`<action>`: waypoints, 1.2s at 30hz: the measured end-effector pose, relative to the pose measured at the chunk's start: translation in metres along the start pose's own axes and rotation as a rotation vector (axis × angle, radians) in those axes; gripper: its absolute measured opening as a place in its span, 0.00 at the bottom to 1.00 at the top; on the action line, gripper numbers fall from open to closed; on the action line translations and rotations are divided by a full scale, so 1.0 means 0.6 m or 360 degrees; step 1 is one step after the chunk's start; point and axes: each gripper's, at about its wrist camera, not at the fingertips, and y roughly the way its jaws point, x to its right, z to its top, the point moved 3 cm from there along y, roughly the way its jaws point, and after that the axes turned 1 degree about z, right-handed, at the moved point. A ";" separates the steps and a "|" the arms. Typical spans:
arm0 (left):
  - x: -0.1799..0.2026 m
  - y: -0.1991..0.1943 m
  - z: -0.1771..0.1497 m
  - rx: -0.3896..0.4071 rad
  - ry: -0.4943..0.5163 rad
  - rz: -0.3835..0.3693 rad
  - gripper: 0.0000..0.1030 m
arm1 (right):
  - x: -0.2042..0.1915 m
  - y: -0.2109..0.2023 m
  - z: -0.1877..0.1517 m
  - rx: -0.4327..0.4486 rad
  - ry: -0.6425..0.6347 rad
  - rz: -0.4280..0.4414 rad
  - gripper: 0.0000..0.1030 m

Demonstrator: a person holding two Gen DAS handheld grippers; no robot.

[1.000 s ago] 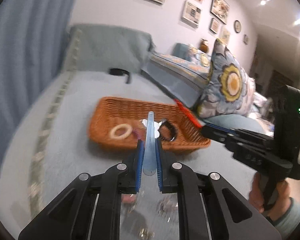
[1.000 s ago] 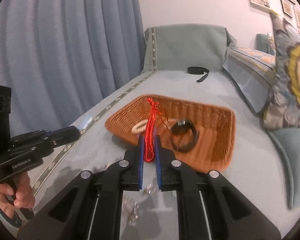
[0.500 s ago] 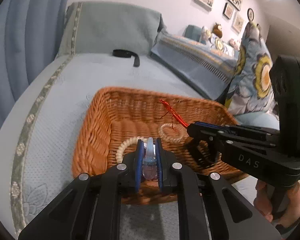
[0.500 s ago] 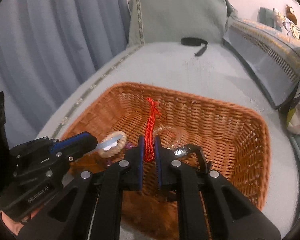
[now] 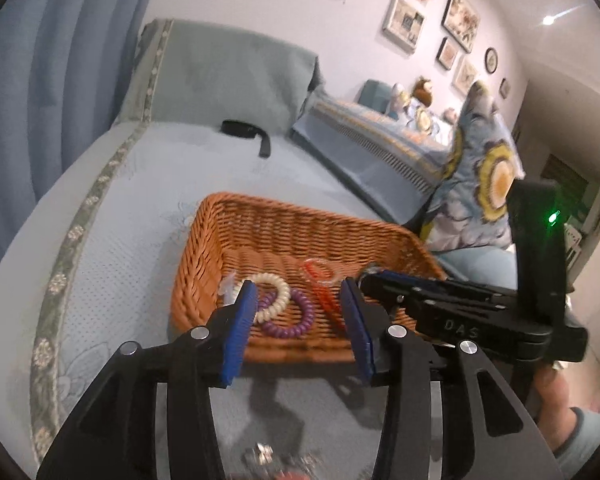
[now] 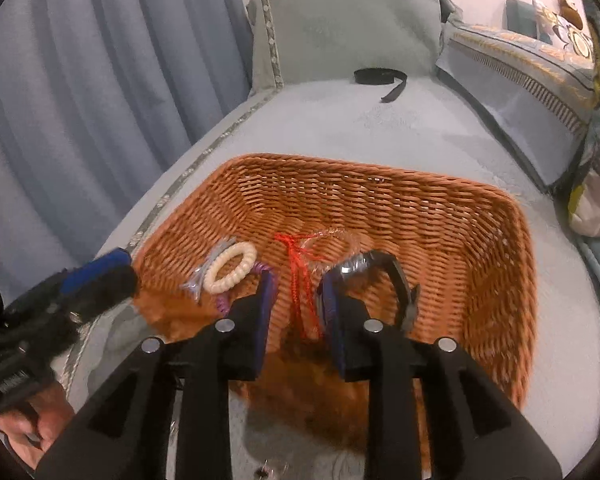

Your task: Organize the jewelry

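An orange wicker basket (image 5: 284, 220) (image 6: 496, 248) sits on the pale blue bed cover. In it lie a cream coil bracelet (image 5: 274, 290) (image 6: 231, 266), a purple coil bracelet (image 5: 296, 322), a pale clear clip (image 6: 204, 276), a red cord (image 6: 298, 276) (image 5: 324, 296), a clear bangle (image 6: 340, 240) and a black watch (image 6: 396, 280). My left gripper (image 5: 300, 308) is open and empty over the basket's near edge. My right gripper (image 6: 296, 296) is open, with the red cord lying in the basket between its fingers.
A black strap (image 5: 246, 132) (image 6: 382, 78) lies far back on the bed. Patterned pillows (image 5: 484, 184) line the right side. Blue curtains (image 6: 80, 100) hang on the left. Small loose metal pieces (image 5: 264, 454) lie on the cover just under the left gripper.
Both grippers have opened. The left one let go of the pale clip and the right one let go of the red cord; both now lie in the basket.
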 end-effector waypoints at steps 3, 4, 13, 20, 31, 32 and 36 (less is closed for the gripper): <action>0.013 -0.057 -0.008 0.0059 -0.0004 -0.0015 0.43 | -0.006 -0.042 -0.021 0.0034 -0.0013 0.0018 0.24; 0.017 -0.075 -0.013 0.0070 -0.0002 -0.0019 0.44 | -0.009 -0.058 -0.030 0.0044 -0.0019 0.0029 0.25; 0.033 -0.182 -0.103 0.0050 -0.0081 0.0020 0.44 | -0.042 -0.157 -0.140 0.0077 -0.0069 0.0087 0.27; 0.031 -0.181 -0.188 -0.0098 -0.0103 0.0102 0.44 | -0.056 -0.148 -0.205 0.0025 -0.0126 0.0203 0.45; 0.030 -0.128 -0.247 -0.0346 0.0030 0.0075 0.44 | -0.094 -0.100 -0.232 -0.0138 -0.0361 0.0244 0.24; 0.036 -0.125 -0.251 -0.0365 0.0057 0.0071 0.44 | -0.097 -0.098 -0.233 -0.0149 -0.0376 0.0238 0.24; 0.054 -0.114 -0.265 -0.0403 0.0180 0.0111 0.44 | -0.095 -0.082 -0.239 -0.0200 -0.0376 0.0215 0.24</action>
